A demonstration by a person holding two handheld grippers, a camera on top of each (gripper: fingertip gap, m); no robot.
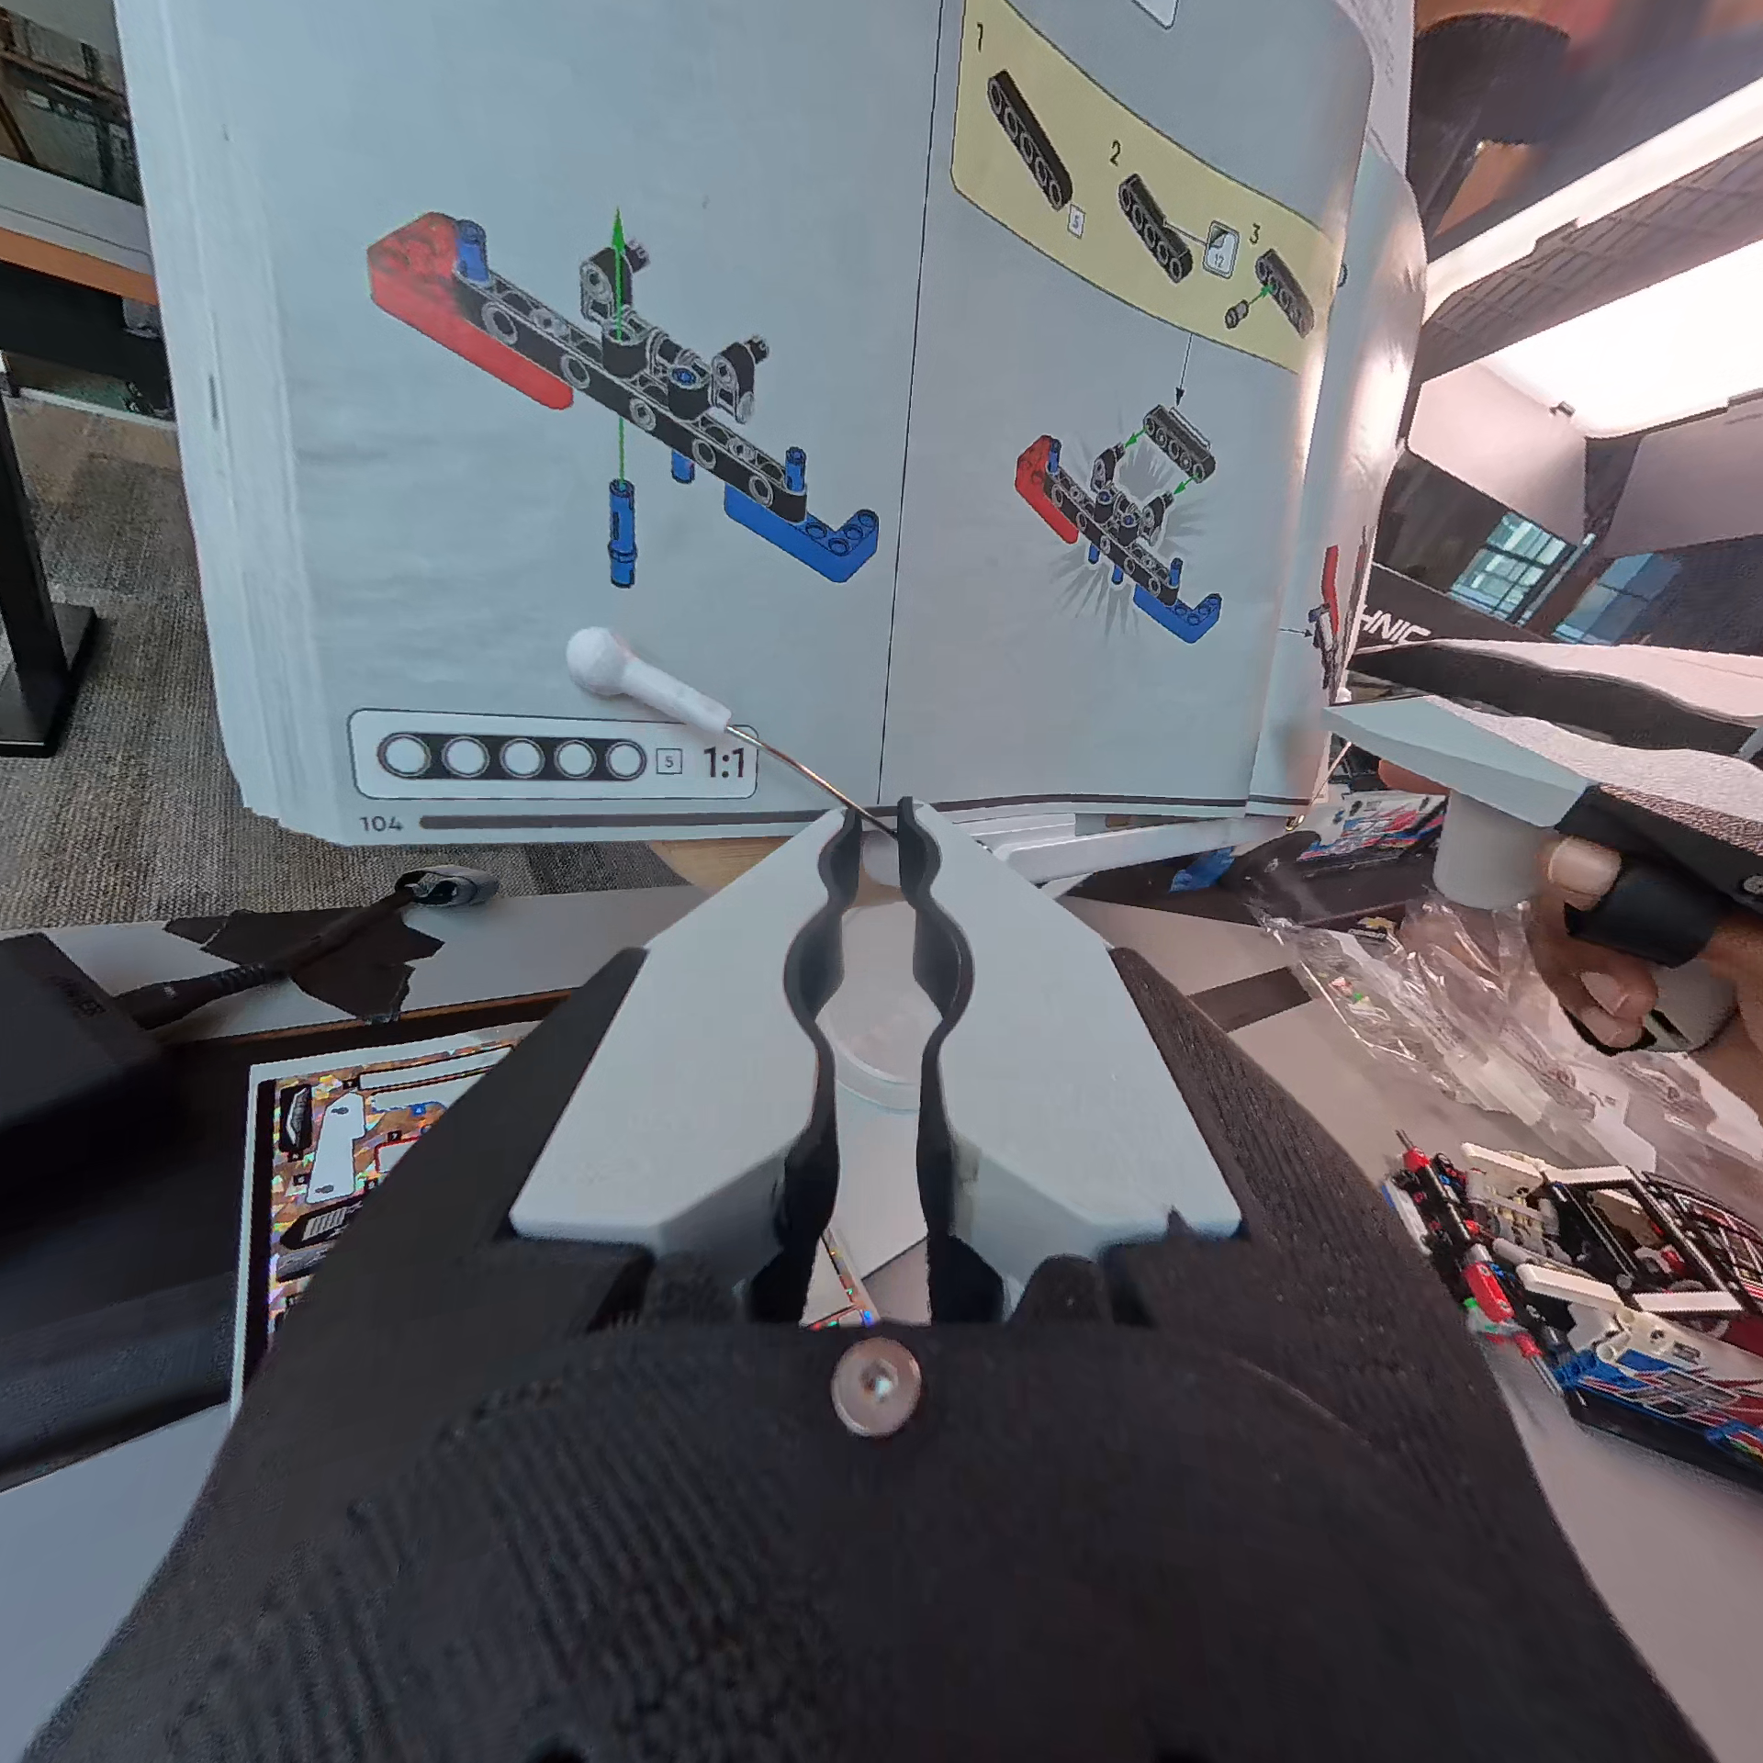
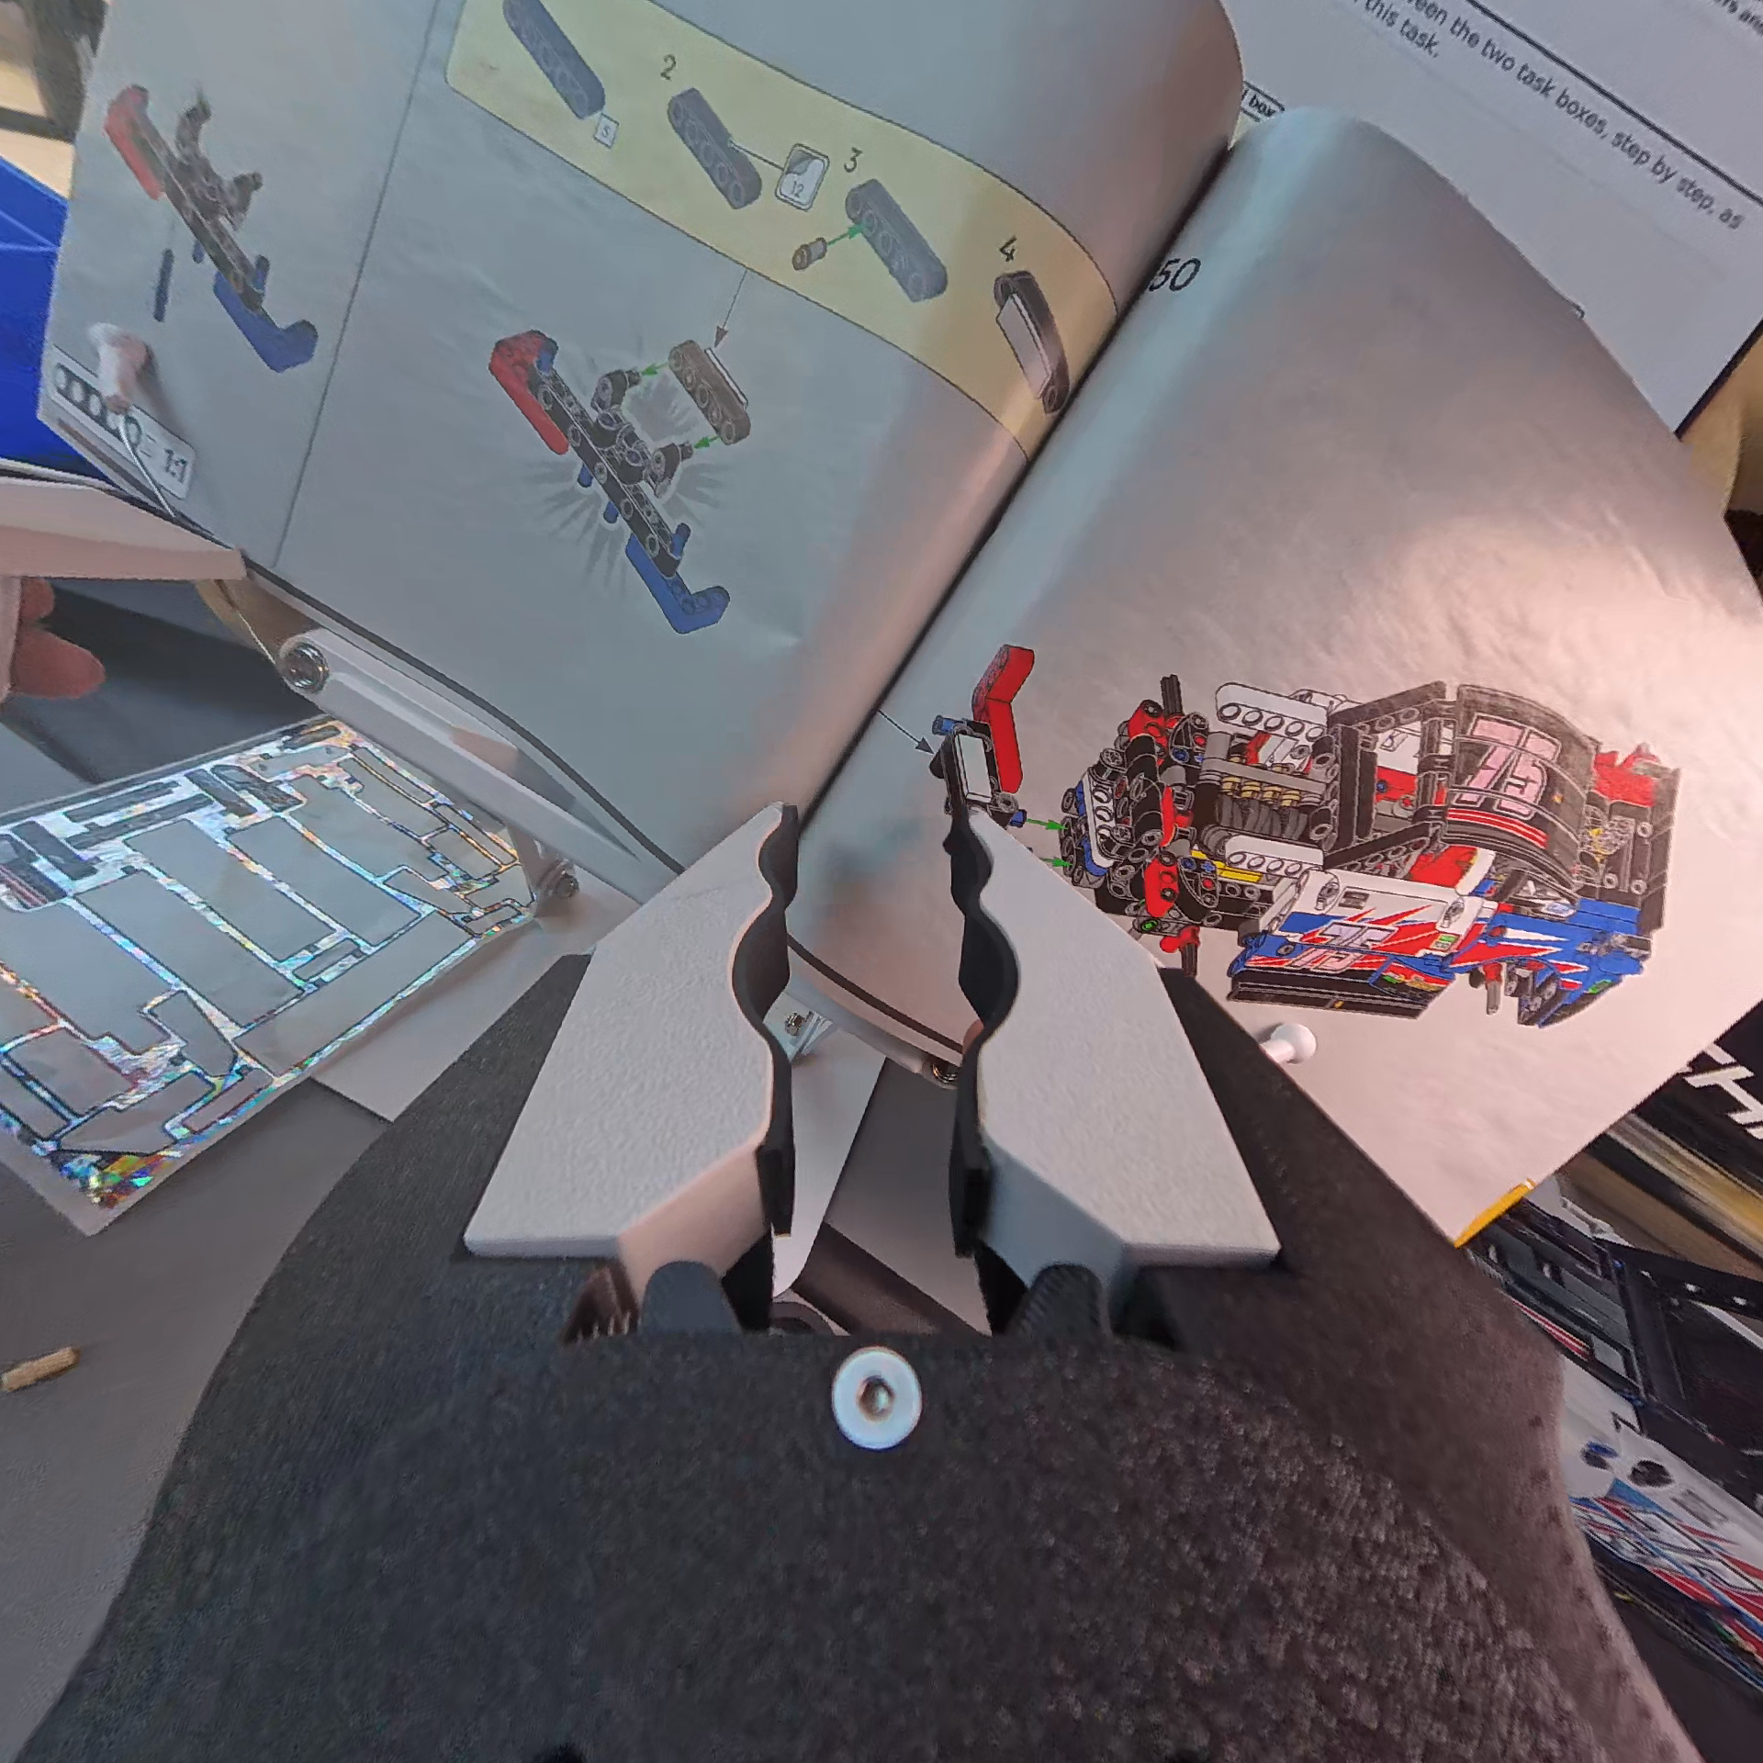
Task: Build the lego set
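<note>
The step in hand looks like consulting the instructions, not joining parts. The open grey-paged instruction booklet (image 1: pixel 591 429) stands propped on a white wire stand (image 2: pixel 448 735) at the back of the surface (image 1: pixel 1192 964). One of the stand's page-holder arms, a thin wire with a white rounded tip (image 1: pixel 634 682), lies across the lower left page.

The left hand-held gripper (image 1: pixel 873 835) has its jaws nearly closed at the tips, apparently pinching that wire at its base. The right hand-held gripper (image 2: pixel 868 859) is parted and empty, poised at the lower edge of the right page.

The partly built red, white and blue lego car (image 1: pixel 1603 1278) sits untouched on the surface to the right. A holographic sticker sheet (image 2: pixel 219 944) lies flat to the left.

The next move probably calls for swinging the wire clear while the right hand-held gripper catches a page edge without creasing it.
</note>
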